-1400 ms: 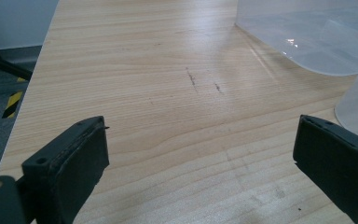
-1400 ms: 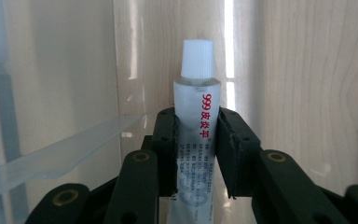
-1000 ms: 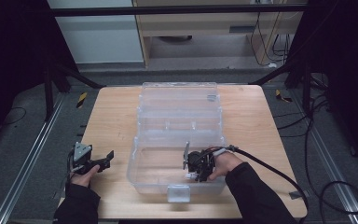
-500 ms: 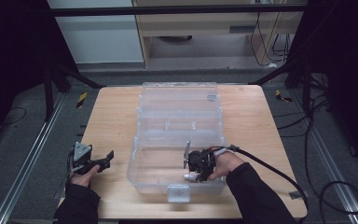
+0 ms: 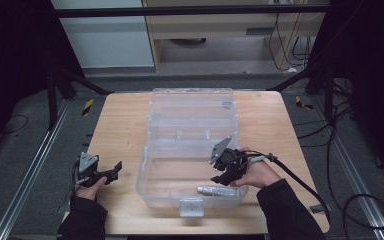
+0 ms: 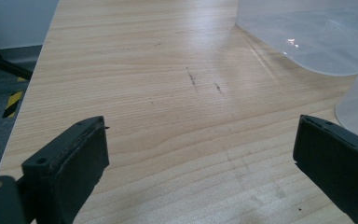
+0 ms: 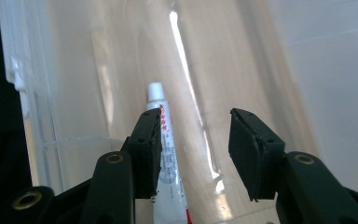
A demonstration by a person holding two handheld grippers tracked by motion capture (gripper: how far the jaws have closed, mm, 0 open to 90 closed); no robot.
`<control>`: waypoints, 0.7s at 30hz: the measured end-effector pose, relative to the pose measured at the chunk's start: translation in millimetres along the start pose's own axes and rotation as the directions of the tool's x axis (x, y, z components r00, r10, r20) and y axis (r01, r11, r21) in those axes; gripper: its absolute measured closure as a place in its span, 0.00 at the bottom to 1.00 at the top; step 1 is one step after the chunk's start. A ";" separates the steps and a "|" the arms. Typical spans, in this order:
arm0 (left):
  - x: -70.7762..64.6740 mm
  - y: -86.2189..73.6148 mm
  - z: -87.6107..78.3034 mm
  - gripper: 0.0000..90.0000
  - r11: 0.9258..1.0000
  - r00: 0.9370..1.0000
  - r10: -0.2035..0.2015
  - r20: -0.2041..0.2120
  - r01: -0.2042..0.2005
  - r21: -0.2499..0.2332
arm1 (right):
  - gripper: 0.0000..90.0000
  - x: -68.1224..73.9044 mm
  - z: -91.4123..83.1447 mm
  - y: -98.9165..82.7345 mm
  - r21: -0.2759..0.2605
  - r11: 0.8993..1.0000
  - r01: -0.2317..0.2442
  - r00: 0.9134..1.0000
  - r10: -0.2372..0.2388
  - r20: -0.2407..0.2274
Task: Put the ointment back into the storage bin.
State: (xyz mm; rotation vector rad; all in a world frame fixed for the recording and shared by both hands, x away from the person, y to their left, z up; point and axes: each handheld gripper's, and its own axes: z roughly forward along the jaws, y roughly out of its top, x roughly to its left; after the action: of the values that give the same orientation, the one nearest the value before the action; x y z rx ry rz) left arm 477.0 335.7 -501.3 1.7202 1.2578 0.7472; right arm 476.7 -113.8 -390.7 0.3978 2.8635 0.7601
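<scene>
The right claw (image 5: pixel 222 176) hangs over the clear box (image 5: pixel 190 150), at the box's near right corner. Its jaws have just been opening and now stand partly apart with nothing squeezed between them. In the right gripper view the white tube (image 7: pixel 168 158) lies on the box floor below the claw (image 7: pixel 195 149). It sits behind the left jaw more than in the gap, so the pads are not pressing on it. It looks let go, though I cannot be sure how high the claw is above it.

From above, the tube (image 5: pixel 215 190) lies flat inside the box, along the box's front wall and towards its right end. Its long side runs the same way as that wall. Its white cap points away from the claw in the right gripper view. The right hand (image 5: pixel 255 172) is much nearer to the tube than the left one.

The box is open, with its lid (image 5: pixel 192 107) laid back behind it. The tube is the one thing I can see in the box.

The left claw (image 5: pixel 112 170) rests on the worktop (image 5: pixel 120 130), well to the left of the box. Its jaws stand wide apart and hold nothing.
</scene>
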 end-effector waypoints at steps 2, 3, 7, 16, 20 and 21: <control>-0.1 0.0 -0.1 0.03 1.000 1.000 0.000 0.000 0.000 0.000 | 0.58 -0.6 -9.3 -5.0 -0.060 0.997 -0.038 0.999 0.039 0.024; -0.1 0.0 -0.1 0.03 1.000 1.000 0.000 0.000 0.000 0.000 | 0.58 -0.6 -9.3 -5.0 -0.060 0.997 -0.038 0.999 0.039 0.024; -0.2 0.0 0.0 0.03 1.000 1.000 0.001 -0.001 -0.001 0.000 | 0.51 -0.2 -28.7 -22.0 -0.204 0.971 -0.127 0.986 0.146 0.081; -0.3 0.0 0.0 0.03 1.000 1.000 0.000 -0.004 0.000 0.001 | 0.39 -2.4 -53.4 -65.0 -0.359 0.894 -0.267 0.933 0.333 0.135; -0.4 0.0 0.1 0.03 1.000 1.000 0.001 -0.005 -0.001 0.001 | 0.33 -2.9 -60.8 -84.0 -0.443 0.845 -0.300 0.895 0.410 0.174; -0.4 0.0 0.1 0.03 1.000 1.000 0.001 -0.005 -0.001 0.001 | 0.33 -2.9 -60.8 -84.0 -0.443 0.845 -0.300 0.895 0.410 0.174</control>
State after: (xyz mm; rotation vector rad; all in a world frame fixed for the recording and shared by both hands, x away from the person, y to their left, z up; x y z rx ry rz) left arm 477.0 335.3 -501.4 1.7208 1.2606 0.7527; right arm 448.4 -213.1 -380.6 0.9110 2.3226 1.2315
